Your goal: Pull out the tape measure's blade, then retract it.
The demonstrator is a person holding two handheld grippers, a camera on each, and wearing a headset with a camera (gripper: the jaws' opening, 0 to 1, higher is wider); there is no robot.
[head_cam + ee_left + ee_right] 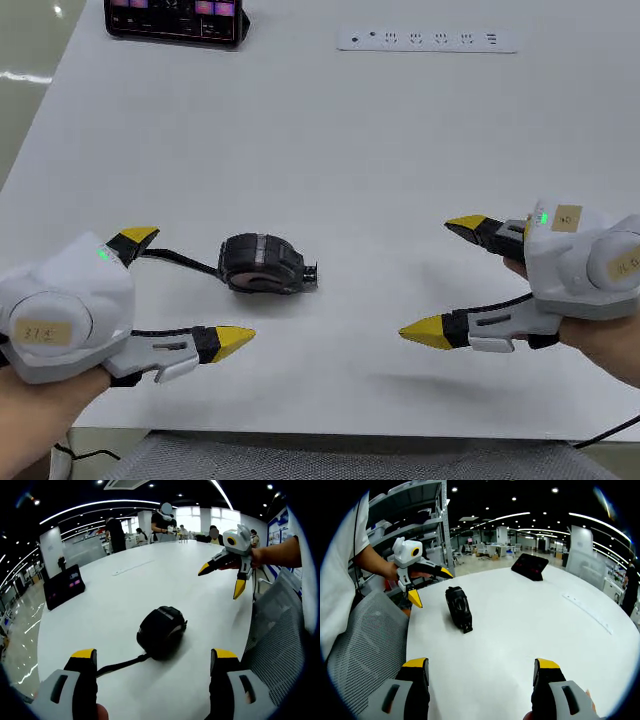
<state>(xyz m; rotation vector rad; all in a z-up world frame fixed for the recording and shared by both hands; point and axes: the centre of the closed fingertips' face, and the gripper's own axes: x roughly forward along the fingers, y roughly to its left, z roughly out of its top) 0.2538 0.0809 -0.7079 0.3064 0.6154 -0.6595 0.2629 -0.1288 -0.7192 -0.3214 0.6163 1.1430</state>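
Observation:
A black tape measure (265,265) lies on the white table (330,150), its blade hook facing right and a black wrist strap (180,262) trailing left. The blade is fully inside the case. My left gripper (188,288) hovers open just left of it, yellow fingertips apart, nothing between them. In the left gripper view the tape measure (161,630) sits a little ahead of the open left gripper (154,655). My right gripper (445,278) is open to the right of the case, well apart from it. The right gripper view has the tape measure (458,607) farther off, beyond the open right gripper (481,663).
A black tablet (178,18) stands at the far left of the table and a white power strip (428,40) lies at the far right. The table's front edge runs just below both grippers, with a grey mesh chair (330,460) under it.

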